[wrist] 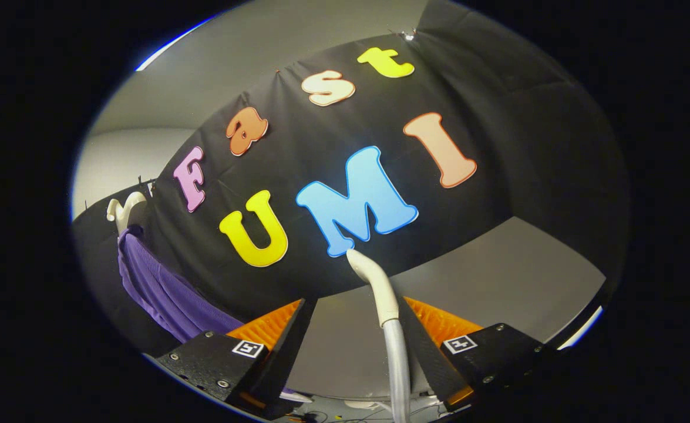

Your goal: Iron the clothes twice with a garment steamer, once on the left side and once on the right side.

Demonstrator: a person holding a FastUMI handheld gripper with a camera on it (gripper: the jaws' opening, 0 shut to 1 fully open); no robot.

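Note:
A purple garment (pixel 162 288) hangs on a white hanger (pixel 124 210) against the black cloth wall, off to the left beyond my left finger. The garment steamer's white head (pixel 374 282) with its grey hose (pixel 399 370) rises between my fingers, close against the inner side of the right finger (pixel 438 323). The left finger (pixel 274 323) stands well apart from it, with a wide gap between. My gripper (pixel 354 302) is open. The view is tilted, so the wall and the grey surface slope.
A grey flat surface (pixel 497 282) runs ahead of the fingers to the foot of the black cloth wall (pixel 497 117). A pale wall (pixel 127 153) shows above the hanger. Cables and small parts (pixel 333 416) lie below the fingers.

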